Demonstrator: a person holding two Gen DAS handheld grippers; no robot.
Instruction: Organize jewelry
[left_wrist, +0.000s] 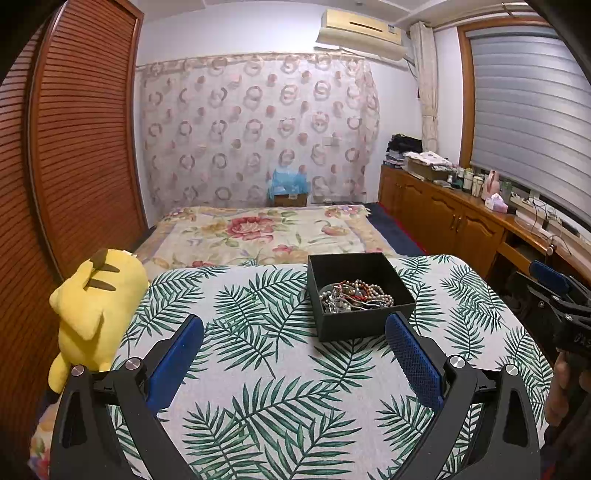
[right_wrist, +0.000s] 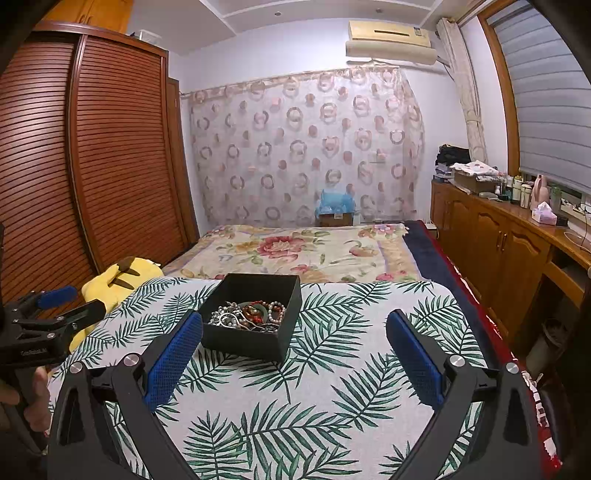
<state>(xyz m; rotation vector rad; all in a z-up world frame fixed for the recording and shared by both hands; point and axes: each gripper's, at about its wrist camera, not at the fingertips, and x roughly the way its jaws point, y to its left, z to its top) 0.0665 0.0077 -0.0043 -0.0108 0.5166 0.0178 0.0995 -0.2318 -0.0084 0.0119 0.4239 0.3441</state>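
Observation:
A black open box (left_wrist: 360, 328) stands on the leaf-print table cover (left_wrist: 266, 369). It holds a tangled pile of jewelry (left_wrist: 354, 295): pearl strands, silver chains, red beads. The box (right_wrist: 243, 343) and jewelry (right_wrist: 247, 314) also show in the right wrist view. My left gripper (left_wrist: 295, 325) is open and empty, its right finger near the box's front corner. My right gripper (right_wrist: 295, 321) is open and empty, its left finger beside the box's front left corner. Each gripper shows at the edge of the other's view, the right gripper (left_wrist: 557, 291) and the left gripper (right_wrist: 48, 306).
A yellow plush toy (left_wrist: 96, 306) lies at the table's left edge. A bed with a floral cover (left_wrist: 258, 232) is behind the table. A slatted wooden wardrobe (left_wrist: 74, 147) stands left. A low wooden cabinet (left_wrist: 461, 218) with clutter runs along the right.

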